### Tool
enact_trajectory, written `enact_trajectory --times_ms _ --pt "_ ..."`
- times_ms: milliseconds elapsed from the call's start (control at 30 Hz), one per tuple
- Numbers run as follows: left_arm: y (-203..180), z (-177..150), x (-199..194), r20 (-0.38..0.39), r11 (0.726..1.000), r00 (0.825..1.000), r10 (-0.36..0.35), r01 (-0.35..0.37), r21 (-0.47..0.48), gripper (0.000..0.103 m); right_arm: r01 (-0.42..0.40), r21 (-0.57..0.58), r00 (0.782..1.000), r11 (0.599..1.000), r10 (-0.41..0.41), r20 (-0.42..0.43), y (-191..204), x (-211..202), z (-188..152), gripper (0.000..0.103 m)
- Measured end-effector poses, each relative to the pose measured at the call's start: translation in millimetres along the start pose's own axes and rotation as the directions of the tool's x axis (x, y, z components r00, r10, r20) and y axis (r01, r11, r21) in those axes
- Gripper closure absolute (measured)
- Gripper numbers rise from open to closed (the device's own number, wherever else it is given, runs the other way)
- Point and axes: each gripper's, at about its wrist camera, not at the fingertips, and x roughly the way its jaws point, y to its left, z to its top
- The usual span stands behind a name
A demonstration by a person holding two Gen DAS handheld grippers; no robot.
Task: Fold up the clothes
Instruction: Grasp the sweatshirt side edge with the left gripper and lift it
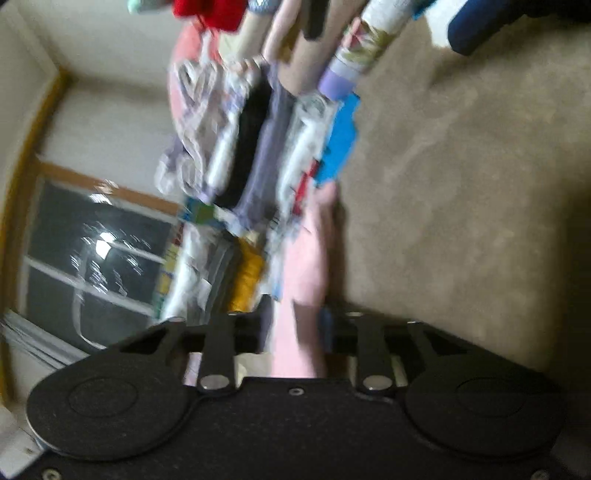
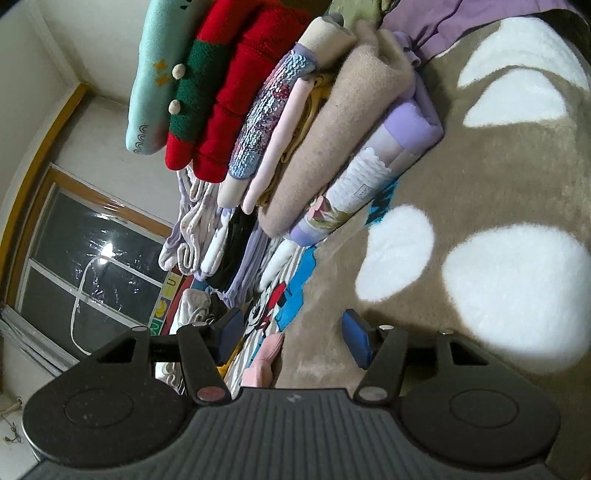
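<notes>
The left wrist view is blurred. A pink garment runs from between my left gripper's jaws up toward a stack of folded clothes; the jaws look closed on it. In the right wrist view my right gripper is open and empty, its blue pads apart over the brown blanket. A pink cloth lies just below its jaws. Two stacks of folded clothes, a tall one and a lower one, lie ahead.
The brown blanket has large white spots. A blue cartoon-print cloth lies under the stacks. A dark window with a wood frame fills the left side. A dark blue cloth lies at the top right.
</notes>
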Motion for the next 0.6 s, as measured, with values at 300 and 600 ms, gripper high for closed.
enact_trajectory --times_ms 300,600 --pt "0.3 8.0 16.3 0.002 0.997 0.997 -0.075 0.075 0.029 0.103 -0.001 0.008 1.0 1.0 0.001 0.019 -2.4 -4.9 1.9 0.043" --pt "5.7 14.1 19.8 0.003 0.996 0.996 -0.085 0.085 0.0 0.103 0.0 0.003 1.0 1.0 0.0 0.021 -2.9 -4.8 1.4 0.043"
